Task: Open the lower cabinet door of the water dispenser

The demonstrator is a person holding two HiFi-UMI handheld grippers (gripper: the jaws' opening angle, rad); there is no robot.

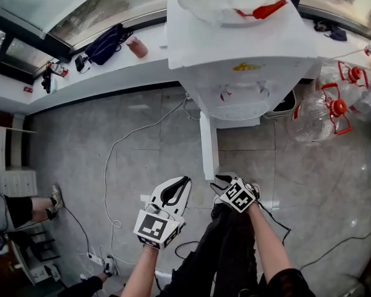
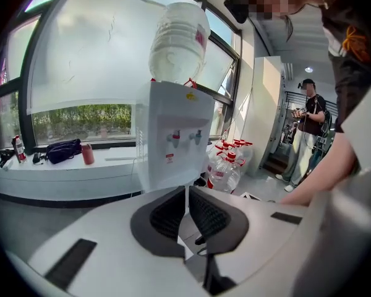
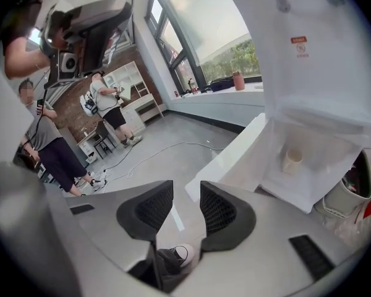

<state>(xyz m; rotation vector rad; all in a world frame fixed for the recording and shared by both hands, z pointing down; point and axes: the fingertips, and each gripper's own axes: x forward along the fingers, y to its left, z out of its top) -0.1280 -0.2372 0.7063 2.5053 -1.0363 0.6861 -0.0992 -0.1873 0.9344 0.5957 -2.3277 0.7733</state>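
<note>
Black-padded, half-open and empty, hovering the right claw (image 1: 222, 183) just beside the free edge of the flat white lower cabinet door (image 1: 208, 144), swung out from the white water dispenser (image 1: 235, 60), with the left claw (image 1: 187, 182) pinched together, empty, across it.

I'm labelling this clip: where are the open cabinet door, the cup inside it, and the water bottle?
cabinet door (image 1: 208, 146), head view, its top edge.
cup (image 3: 292, 161), right gripper view, its side.
water bottle (image 2: 178, 42), left gripper view, its body.

Ahead of you, a dark bag (image 1: 107, 42) and a pink cup (image 1: 136, 47) sat on the white window ledge (image 1: 111, 70). Clear water jugs (image 1: 315, 113) with red caps clustered at your right. A white cable (image 1: 105, 178) trailed across the grey floor (image 1: 62, 141).
</note>
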